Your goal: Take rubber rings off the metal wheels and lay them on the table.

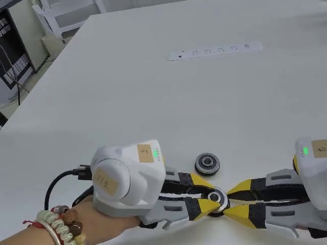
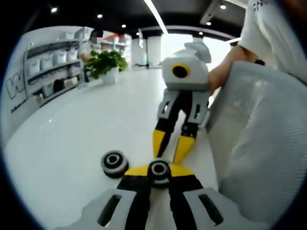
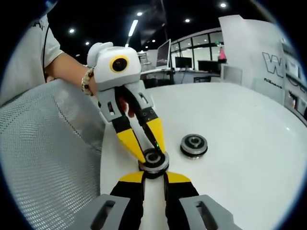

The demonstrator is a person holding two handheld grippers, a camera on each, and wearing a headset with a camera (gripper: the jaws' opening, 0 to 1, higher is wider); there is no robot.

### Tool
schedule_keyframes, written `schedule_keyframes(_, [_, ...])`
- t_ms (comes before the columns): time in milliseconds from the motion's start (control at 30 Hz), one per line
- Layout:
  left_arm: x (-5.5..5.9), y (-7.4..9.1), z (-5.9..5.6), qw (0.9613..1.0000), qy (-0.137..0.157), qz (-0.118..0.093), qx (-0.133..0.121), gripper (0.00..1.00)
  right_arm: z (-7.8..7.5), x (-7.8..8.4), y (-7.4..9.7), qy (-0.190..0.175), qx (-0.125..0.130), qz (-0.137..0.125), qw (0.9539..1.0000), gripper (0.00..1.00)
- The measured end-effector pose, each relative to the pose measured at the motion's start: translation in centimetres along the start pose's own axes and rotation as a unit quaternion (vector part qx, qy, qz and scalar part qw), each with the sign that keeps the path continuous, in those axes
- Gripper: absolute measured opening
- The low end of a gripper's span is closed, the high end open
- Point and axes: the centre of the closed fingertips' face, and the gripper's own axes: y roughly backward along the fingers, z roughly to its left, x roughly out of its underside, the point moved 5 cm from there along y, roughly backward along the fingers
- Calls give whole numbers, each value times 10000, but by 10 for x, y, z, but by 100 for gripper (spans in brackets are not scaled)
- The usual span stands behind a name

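Metal wheel (image 1: 217,198) in left hand-held gripper (image 1: 212,197)

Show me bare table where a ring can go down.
Free: the table stretch between the power strip and the loose wheel, and the patch right of that wheel. Crowded: the near edge, where left tongs and right tongs meet at the held wheel.

A long white plastic power strip (image 1: 214,51) lies flat toward the far side of the wide white table (image 1: 127,102). Well apart, near the front edge, a small black-rimmed round metal wheel (image 1: 207,164) lies flat.
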Motion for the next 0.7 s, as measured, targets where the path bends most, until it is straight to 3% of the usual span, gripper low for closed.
schedule_keyframes(700, [1,1,1,9999,-134,-81,-42,14,1,0,1,351,149,240,9990,1])
